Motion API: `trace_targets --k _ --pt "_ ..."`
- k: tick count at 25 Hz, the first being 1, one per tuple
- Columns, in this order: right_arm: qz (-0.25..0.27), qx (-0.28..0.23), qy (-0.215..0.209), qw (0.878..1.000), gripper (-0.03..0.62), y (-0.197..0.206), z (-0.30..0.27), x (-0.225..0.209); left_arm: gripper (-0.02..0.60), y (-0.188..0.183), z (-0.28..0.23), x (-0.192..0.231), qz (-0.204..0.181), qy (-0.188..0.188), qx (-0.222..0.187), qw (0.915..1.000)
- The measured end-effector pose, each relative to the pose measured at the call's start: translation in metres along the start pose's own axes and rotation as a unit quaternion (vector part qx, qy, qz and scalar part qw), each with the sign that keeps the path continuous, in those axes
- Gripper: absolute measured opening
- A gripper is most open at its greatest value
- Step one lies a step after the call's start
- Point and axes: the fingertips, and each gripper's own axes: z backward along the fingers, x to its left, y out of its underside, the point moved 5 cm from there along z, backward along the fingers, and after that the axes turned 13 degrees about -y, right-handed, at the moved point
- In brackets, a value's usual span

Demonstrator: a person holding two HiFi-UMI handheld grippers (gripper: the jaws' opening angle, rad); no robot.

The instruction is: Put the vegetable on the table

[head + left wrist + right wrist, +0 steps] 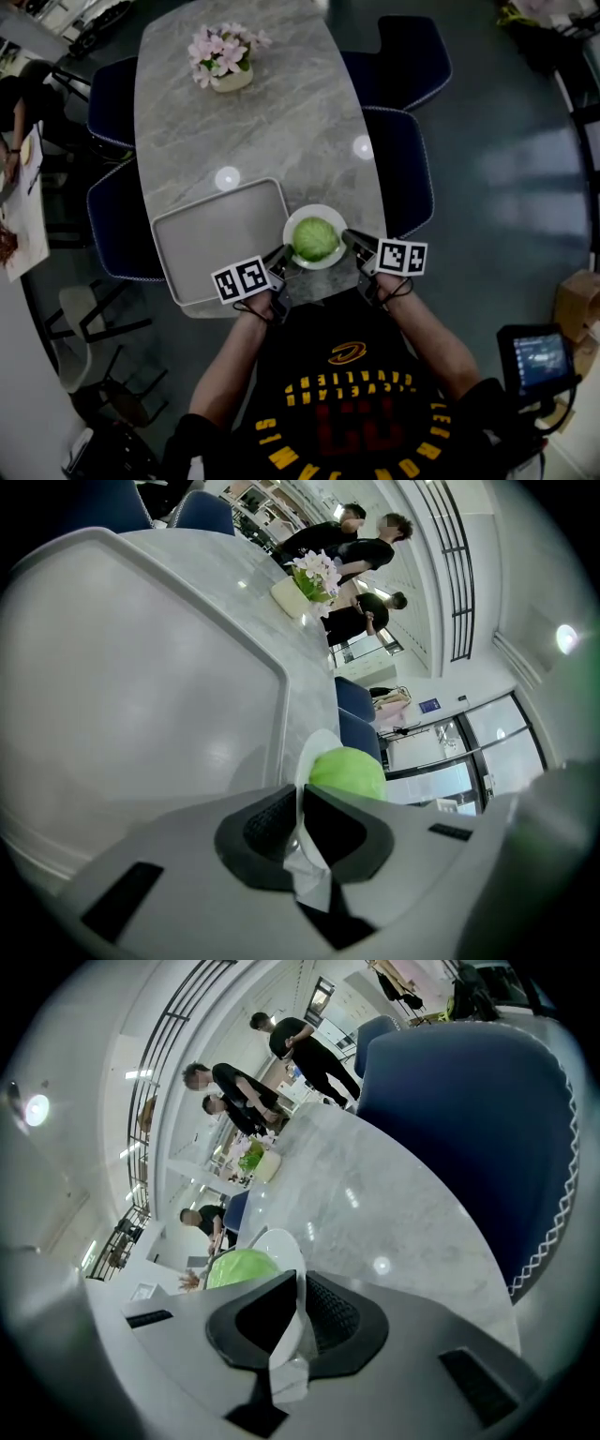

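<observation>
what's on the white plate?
One round green leafy vegetable sits on the round white plate. The plate's centre beneath it is covered, so anything underneath cannot be seen.

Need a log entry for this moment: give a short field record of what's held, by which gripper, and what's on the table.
held: plate with green vegetable on it
left gripper: shut on plate rim
right gripper: shut on opposite rim
plate place: near edge of table, right of tray
also on table: flowers, far end
chairs: blue, both sides
</observation>
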Motion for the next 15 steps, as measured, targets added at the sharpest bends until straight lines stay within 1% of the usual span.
trace_targets --k 15 --pt "0.000 0.011 0.014 1.000 0.040 -0.038 0.047 -0.050 0.026 0.024 -0.059 -0.048 -0.003 -0.014 0.002 0.9999"
